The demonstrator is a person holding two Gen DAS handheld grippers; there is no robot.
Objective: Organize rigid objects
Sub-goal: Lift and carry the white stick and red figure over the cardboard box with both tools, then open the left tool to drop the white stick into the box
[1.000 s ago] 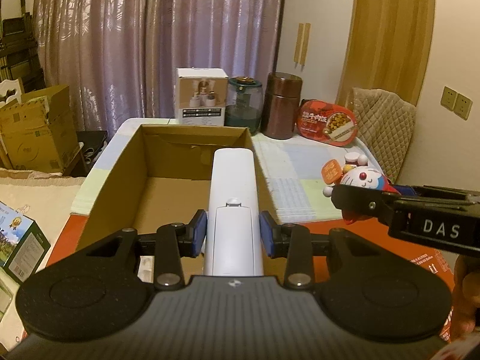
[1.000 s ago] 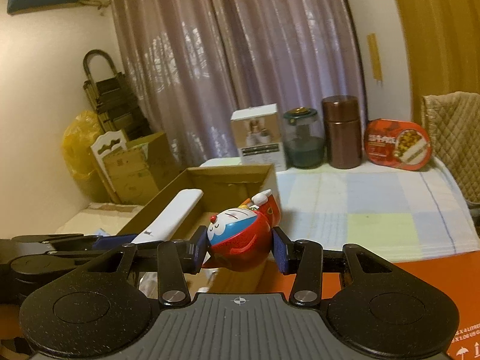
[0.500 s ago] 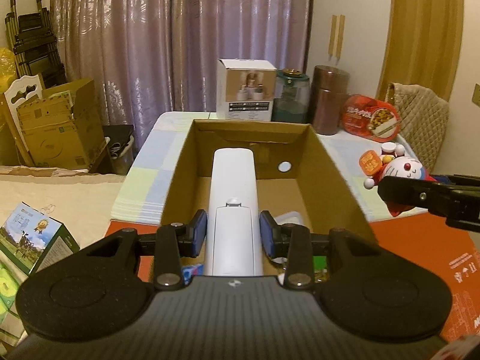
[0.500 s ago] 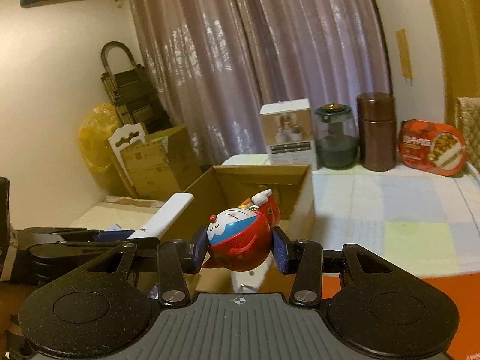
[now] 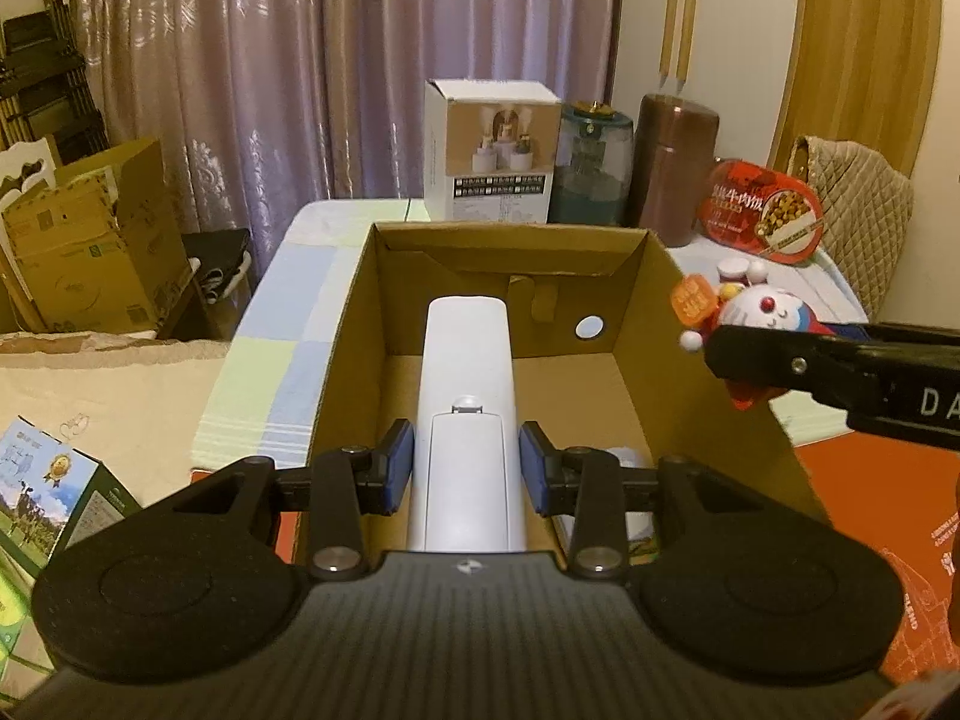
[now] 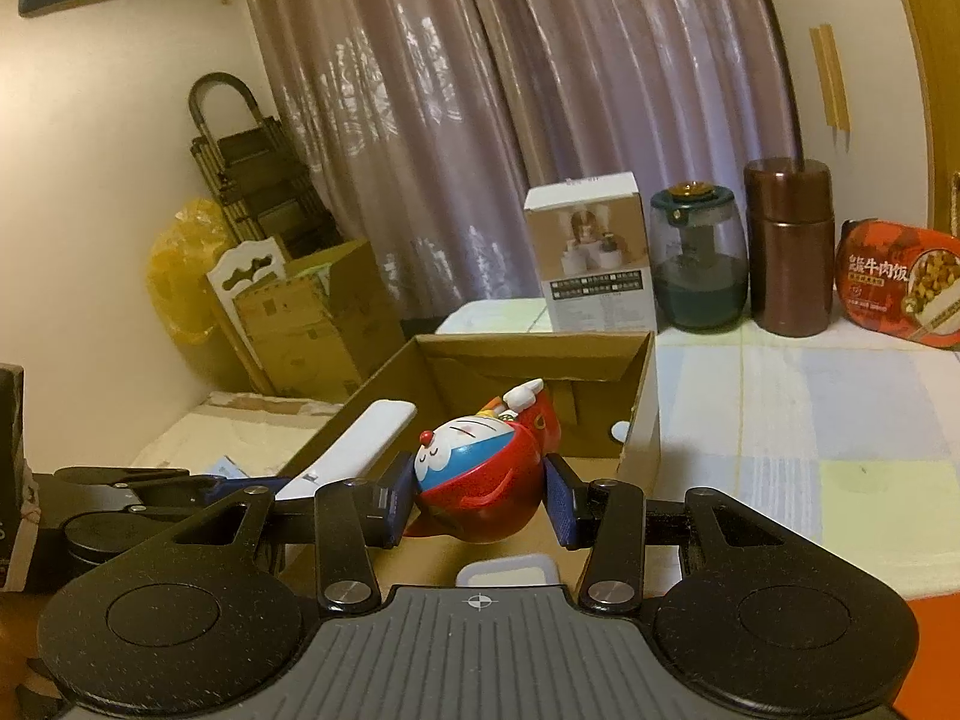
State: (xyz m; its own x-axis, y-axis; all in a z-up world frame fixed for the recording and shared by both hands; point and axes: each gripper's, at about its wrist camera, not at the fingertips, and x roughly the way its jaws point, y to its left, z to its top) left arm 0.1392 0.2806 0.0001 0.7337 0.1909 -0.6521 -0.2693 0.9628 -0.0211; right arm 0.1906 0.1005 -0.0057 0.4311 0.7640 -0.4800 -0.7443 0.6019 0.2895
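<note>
My left gripper (image 5: 467, 474) is shut on a long white remote control (image 5: 468, 396), held over the open cardboard box (image 5: 510, 234) and pointing toward its far wall. My right gripper (image 6: 477, 501) is shut on a red and blue cat figurine (image 6: 474, 480), which hangs over the box's (image 6: 642, 396) near right side. In the left wrist view the figurine (image 5: 756, 312) and the right gripper's black arm (image 5: 840, 372) show just past the box's right wall. The right wrist view shows the remote (image 6: 360, 444) at the left, above the box's left wall.
Behind the box on the checked cloth (image 6: 840, 420) stand a white carton (image 5: 489, 150), a teal jar (image 5: 591, 168), a brown canister (image 5: 675, 168) and a red food pack (image 5: 762, 207). Small items (image 5: 630, 462) lie on the box floor. Cardboard boxes (image 5: 90, 240) stand at the left.
Both grippers moved toward and over the cardboard box with their loads still held. The box now fills more of each view, and its inside floor shows.
</note>
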